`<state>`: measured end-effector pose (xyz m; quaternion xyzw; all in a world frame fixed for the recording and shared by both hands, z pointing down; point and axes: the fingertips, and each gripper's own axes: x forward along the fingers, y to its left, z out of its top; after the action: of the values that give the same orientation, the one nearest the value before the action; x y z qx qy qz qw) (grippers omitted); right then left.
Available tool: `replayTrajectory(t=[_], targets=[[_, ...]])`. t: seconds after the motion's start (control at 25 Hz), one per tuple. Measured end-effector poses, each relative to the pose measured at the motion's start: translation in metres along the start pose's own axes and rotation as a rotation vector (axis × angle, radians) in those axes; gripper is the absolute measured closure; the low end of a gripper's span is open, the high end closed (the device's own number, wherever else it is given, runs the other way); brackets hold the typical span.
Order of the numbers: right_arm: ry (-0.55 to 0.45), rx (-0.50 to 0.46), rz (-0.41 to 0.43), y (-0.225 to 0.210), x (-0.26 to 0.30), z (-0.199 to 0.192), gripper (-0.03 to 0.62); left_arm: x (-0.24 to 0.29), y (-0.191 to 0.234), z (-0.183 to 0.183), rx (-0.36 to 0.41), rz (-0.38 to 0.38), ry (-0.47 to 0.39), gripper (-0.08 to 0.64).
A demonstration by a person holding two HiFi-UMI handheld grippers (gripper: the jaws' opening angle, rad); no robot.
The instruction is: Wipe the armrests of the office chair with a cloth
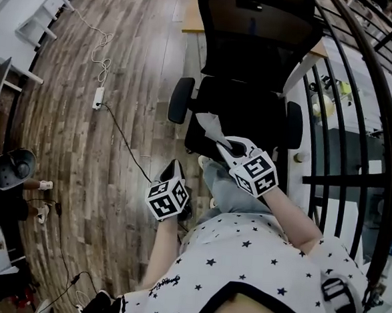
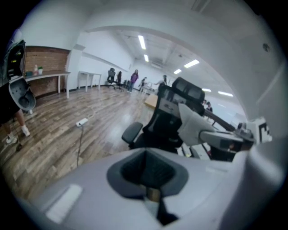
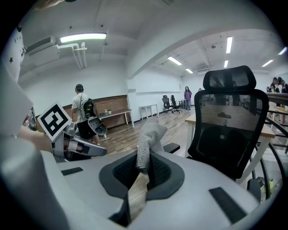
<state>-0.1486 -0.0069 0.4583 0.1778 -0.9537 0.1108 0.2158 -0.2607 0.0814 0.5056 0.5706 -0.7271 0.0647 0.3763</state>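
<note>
**Head view: cloth held above chair seat**

Head view entry: black mesh-backed office chair point(image 1: 252, 29) on wood floor point(image 1: 122, 60), facing the person.

- Right gripper point(image 1: 227, 148): fingers pinching a pale grey cloth point(image 1: 210, 125), which hangs over the front of the seat, between the armrests point(image 1: 180, 99) and touching neither.
- Left gripper point(image 1: 175, 171): lower and nearer the person, off the chair's front corner, fingers pressed together on nothing.
- Power strip point(image 1: 98, 99): on the floor, well apart from the chair, cable attached.
</note>
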Motion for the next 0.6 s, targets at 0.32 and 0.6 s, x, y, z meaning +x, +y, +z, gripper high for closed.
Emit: replayTrajectory(t=[0.32, 0.6], targets=[[0.029, -0.041, 0.014, -0.04, 0.06, 0.018, 0.561, 0.031, 0.028, 0.028, -0.046, 0.049, -0.011, 0.555], [0.064, -0.049, -0.011, -0.078, 0.11, 0.033, 0.561, 0.061, 0.048, 0.049, -0.075, 0.069, 0.021, 0.555]])
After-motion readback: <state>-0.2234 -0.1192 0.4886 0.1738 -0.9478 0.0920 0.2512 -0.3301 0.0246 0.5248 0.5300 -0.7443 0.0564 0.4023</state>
